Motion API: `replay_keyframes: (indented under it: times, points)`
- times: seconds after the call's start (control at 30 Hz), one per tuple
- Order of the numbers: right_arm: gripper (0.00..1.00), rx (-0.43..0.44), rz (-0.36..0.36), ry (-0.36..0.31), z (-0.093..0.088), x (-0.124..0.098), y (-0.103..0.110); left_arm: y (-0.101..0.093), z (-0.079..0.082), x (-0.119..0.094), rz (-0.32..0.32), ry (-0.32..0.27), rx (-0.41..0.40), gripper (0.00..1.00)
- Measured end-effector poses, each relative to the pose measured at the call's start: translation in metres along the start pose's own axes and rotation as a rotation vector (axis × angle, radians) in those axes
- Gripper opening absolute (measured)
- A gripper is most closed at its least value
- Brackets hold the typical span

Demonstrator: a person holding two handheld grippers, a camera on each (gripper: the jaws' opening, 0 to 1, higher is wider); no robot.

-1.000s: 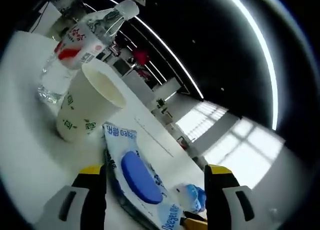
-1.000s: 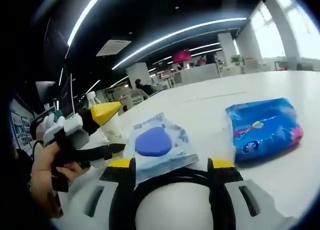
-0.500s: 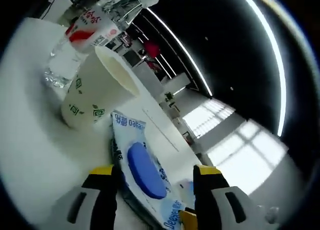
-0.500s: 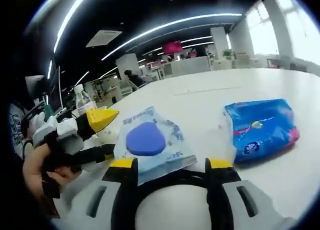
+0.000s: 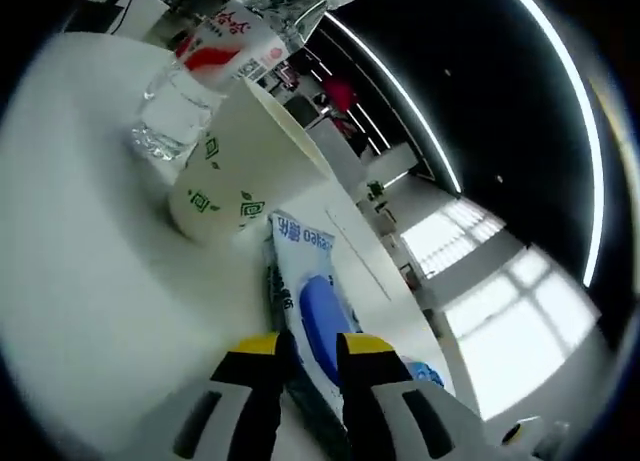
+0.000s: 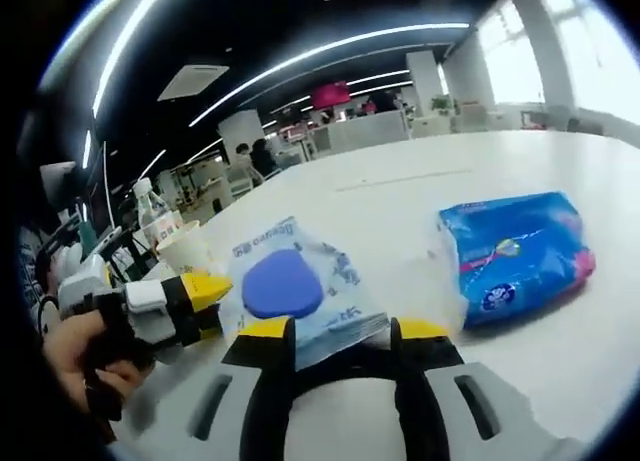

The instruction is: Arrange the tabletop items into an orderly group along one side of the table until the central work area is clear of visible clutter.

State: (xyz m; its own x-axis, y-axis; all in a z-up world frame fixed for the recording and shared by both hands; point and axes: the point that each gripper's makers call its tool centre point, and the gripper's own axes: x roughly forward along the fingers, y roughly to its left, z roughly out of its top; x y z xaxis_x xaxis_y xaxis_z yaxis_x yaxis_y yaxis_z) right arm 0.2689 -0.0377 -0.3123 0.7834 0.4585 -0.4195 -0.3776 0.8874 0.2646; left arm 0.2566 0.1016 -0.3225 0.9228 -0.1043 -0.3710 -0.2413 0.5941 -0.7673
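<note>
Two grippers on one wipes pack [image 6: 290, 291]: left gripper [image 5: 305, 353] fingers pinched on its edge, right gripper [image 6: 330, 333] fingers narrow around near end. Pack beside paper cup [image 5: 240, 176], water bottle [image 5: 215, 66]. Blue tissue pack [image 6: 515, 256] apart, mid-counter [image 6: 400, 196]: not yet grouped.

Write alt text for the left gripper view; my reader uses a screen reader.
The left tool pinches the near edge of a wet wipes pack with a blue lid on a white table. Beyond it stand a paper cup and a water bottle.

Bright ceiling strips, window glare, fisheye warp
</note>
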Motion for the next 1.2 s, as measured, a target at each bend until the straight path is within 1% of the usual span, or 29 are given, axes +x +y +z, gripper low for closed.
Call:
replay_keyframes:
  times: [0.07,0.2,0.43,0.57,0.63,0.67,0.73,0.9,1.03,1.1,1.17,1.2]
  points:
    - [0.33,0.017,-0.007,-0.003,0.001,0.000,-0.001,0.001,-0.001,-0.002,0.008,0.003,0.002,0.12]
    - [0.33,0.006,-0.023,-0.002,0.000,0.002,-0.002,0.006,-0.002,0.001,0.021,-0.003,-0.006,0.05]
    - [0.32,0.002,-0.040,-0.015,0.000,0.002,-0.004,0.006,-0.004,0.000,-0.003,-0.018,-0.067,0.03]
    - [0.28,0.017,-0.048,-0.028,0.001,0.002,-0.007,0.005,-0.004,-0.001,-0.025,-0.016,-0.109,0.01]
    - [0.24,0.029,-0.059,-0.034,0.002,0.001,-0.011,0.006,-0.004,0.001,-0.037,-0.018,-0.125,0.01]
    - [0.24,0.038,-0.056,-0.037,0.001,0.000,-0.012,0.004,-0.005,0.002,-0.059,-0.013,-0.157,0.01]
    - [0.23,0.041,-0.051,-0.039,0.001,0.001,-0.014,0.003,-0.006,0.003,-0.080,-0.010,-0.228,0.01]
    - [0.22,0.046,-0.051,-0.039,0.002,0.001,-0.013,0.003,-0.005,0.003,-0.078,-0.005,-0.186,0.01]
    - [0.21,0.071,-0.046,-0.048,0.003,-0.001,-0.014,0.002,-0.005,0.003,-0.094,0.002,-0.192,0.00]
    - [0.20,0.067,-0.046,-0.047,0.002,-0.001,-0.015,0.002,-0.005,0.003,-0.101,0.004,-0.190,0.00]
    - [0.17,0.057,-0.050,-0.053,0.003,-0.002,-0.017,0.000,-0.006,0.002,-0.113,0.007,-0.197,0.00]
    - [0.17,0.045,-0.057,-0.066,0.006,-0.005,-0.018,-0.001,-0.006,0.002,-0.114,0.012,-0.184,0.00]
